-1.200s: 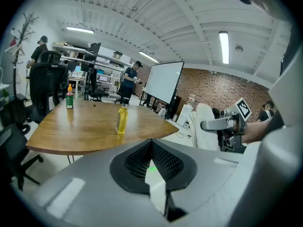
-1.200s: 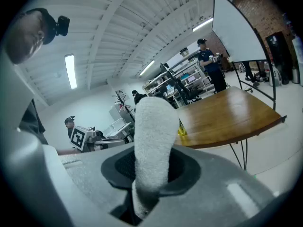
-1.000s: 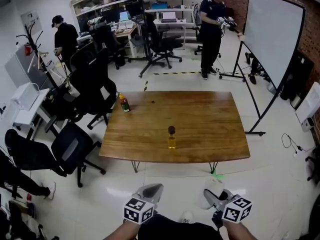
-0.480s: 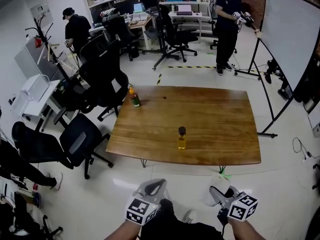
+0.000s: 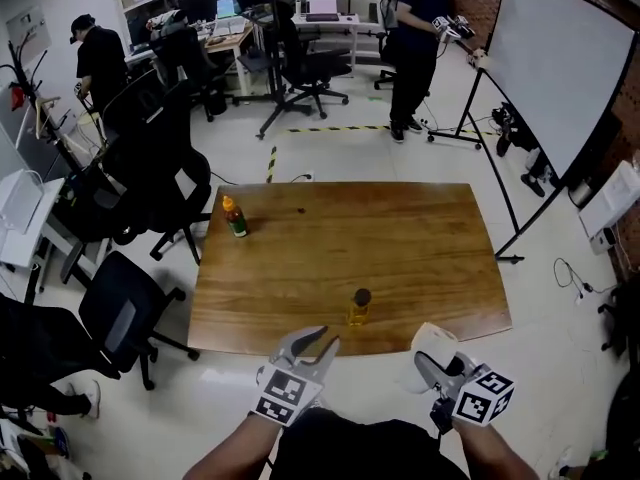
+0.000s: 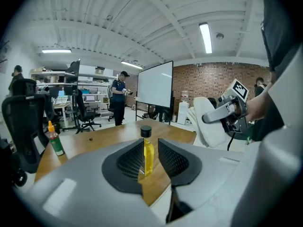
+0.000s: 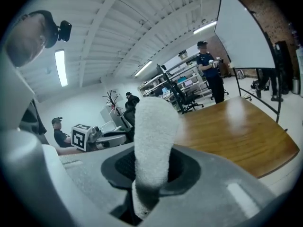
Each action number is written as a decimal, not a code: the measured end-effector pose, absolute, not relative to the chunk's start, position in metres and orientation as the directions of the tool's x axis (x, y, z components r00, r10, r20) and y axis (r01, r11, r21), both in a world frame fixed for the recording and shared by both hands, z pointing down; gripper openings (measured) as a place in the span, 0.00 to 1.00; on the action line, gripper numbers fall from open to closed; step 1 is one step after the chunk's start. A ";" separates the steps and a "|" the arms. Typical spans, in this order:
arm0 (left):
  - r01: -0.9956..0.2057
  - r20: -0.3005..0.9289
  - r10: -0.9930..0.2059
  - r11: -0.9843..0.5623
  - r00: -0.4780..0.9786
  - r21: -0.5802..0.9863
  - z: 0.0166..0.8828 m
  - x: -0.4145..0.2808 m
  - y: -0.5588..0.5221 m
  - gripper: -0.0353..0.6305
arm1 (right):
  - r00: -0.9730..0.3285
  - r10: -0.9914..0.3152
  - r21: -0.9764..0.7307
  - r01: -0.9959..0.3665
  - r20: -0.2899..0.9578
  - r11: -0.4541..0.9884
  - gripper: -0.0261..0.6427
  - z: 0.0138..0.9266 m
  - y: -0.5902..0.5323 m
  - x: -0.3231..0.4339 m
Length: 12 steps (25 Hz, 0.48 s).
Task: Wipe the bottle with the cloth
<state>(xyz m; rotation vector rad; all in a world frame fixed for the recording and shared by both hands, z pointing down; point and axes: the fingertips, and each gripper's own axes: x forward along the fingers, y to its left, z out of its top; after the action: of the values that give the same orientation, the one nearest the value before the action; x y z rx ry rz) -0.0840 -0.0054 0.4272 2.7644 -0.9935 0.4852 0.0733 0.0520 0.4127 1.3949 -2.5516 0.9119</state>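
Note:
A small bottle (image 5: pixel 359 306) of yellow liquid with a black cap stands upright near the front edge of the wooden table (image 5: pixel 420 248). My left gripper (image 5: pixel 312 345) hovers just short of that edge. Its jaws have just been opening and stand partly open with nothing between them. In the left gripper view the bottle (image 6: pixel 147 151) shows through the gap of the left gripper (image 6: pixel 150 146), farther ahead. My right gripper (image 5: pixel 432 366) is off the table's front right, shut on a folded white cloth (image 5: pixel 433 341). That cloth (image 7: pixel 152 131) sticks up from the right gripper (image 7: pixel 152 167).
A second bottle (image 5: pixel 234 216) with an orange cap stands at the table's far left. Black office chairs (image 5: pixel 120 313) crowd the left side. A whiteboard (image 5: pixel 555 68) on a stand is at the right. People stand by desks at the back.
Both grippers have come forward to the table's front edge, and the table now sits closer in view. The left jaws have parted; the right still grips the cloth.

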 end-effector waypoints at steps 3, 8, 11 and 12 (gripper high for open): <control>-0.586 0.364 -0.535 -0.810 0.763 0.038 0.434 -0.073 -0.029 0.24 | -0.532 -0.798 -0.446 -0.810 0.284 0.381 0.15 0.387 0.024 0.072; -0.550 0.390 -0.485 -0.833 0.782 0.066 0.446 -0.066 -0.046 0.24 | -0.579 -0.802 -0.384 -0.780 0.145 0.494 0.15 0.343 -0.040 0.031; -0.533 0.397 -0.469 -0.844 0.789 0.061 0.448 -0.062 -0.041 0.23 | -0.634 -0.765 -0.352 -0.746 0.114 0.566 0.15 0.337 -0.076 0.001; -0.534 0.400 -0.469 -0.844 0.787 0.060 0.448 -0.062 -0.040 0.22 | -0.651 -0.751 -0.349 -0.734 0.112 0.583 0.15 0.339 -0.086 -0.005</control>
<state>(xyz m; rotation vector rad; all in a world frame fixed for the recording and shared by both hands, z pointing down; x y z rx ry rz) -0.0616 -0.0403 0.4477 2.8075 -0.7943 0.5624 -0.0053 -0.0857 0.3386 1.3313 -2.8372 0.5897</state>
